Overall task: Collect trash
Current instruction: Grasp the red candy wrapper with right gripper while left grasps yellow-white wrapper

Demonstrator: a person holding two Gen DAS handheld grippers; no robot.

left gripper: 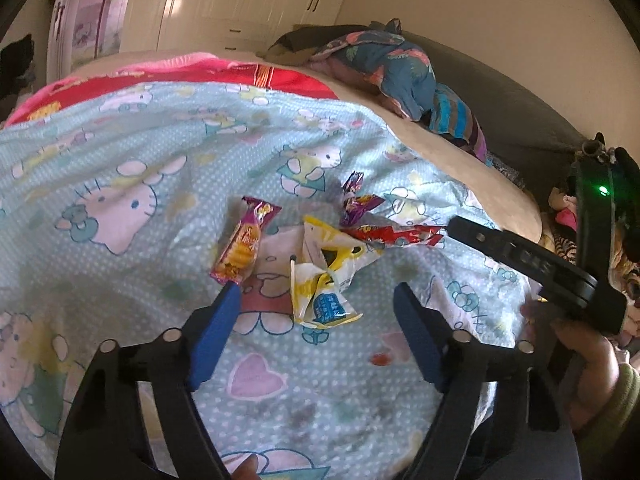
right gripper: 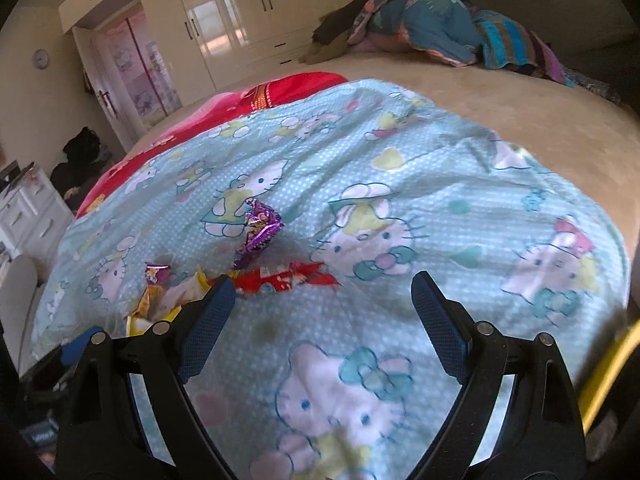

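Note:
Several snack wrappers lie bunched on the light-blue cartoon-cat sheet (left gripper: 120,152). A pink-orange wrapper (left gripper: 240,248) rests just beyond my left gripper's left fingertip. A crumpled yellow-white wrapper (left gripper: 320,284) lies between the fingertips of my left gripper (left gripper: 318,294), which is open and does not touch it. Behind it are a red wrapper (left gripper: 396,236) and a purple wrapper (left gripper: 356,200). My right gripper (right gripper: 324,282) is open and empty over the sheet (right gripper: 400,200). The red wrapper (right gripper: 288,278) lies by its left fingertip, and the purple wrapper (right gripper: 260,228) is farther back.
A beige bed (right gripper: 480,100) carries a red blanket (left gripper: 240,76) and a heap of blue patterned clothes (left gripper: 392,68) at the back. White wardrobes (left gripper: 240,0) line the far wall, and a white dresser (right gripper: 28,208) stands at the left. A person's hand (left gripper: 580,360) holds the right gripper.

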